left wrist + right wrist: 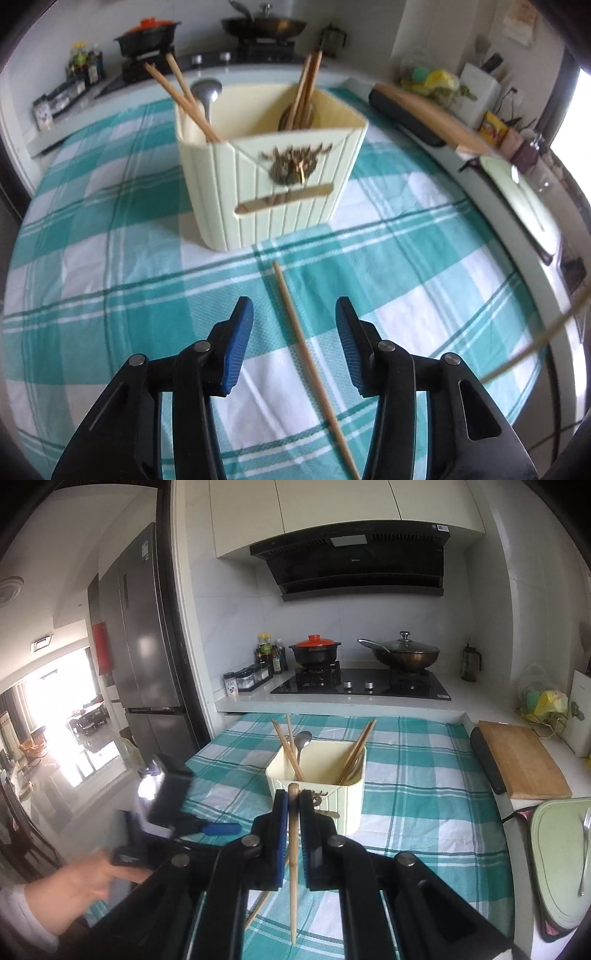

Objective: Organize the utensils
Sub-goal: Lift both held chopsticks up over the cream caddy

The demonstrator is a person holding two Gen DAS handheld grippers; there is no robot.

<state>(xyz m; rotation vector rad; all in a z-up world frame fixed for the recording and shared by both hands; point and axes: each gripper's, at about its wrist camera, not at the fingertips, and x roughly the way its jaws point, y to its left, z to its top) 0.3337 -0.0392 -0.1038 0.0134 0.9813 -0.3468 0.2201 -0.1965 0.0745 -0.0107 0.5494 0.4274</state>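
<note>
One cream utensil holder point(280, 184) holds two chopsticks point(173, 92) and one metal spoon point(206, 90) at its left, several chopsticks point(308, 88) at its right; one chopstick point(310, 365) lies loose; another chopstick point(293, 849) is gripped

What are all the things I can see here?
utensil holder: one, cream, on the checked cloth
chopsticks in holder: several, wooden
spoon: one, silver, in holder
loose chopstick: one, wooden, on cloth between the left claw's jaws
held chopstick: one, wooden, in right claw
pot: one, black, red lid, on stove
wok: one, dark, on stove
cutting board: one, wooden, on counter
left claw: open
right claw: shut on chopstick
hand: one, holding left claw
</note>
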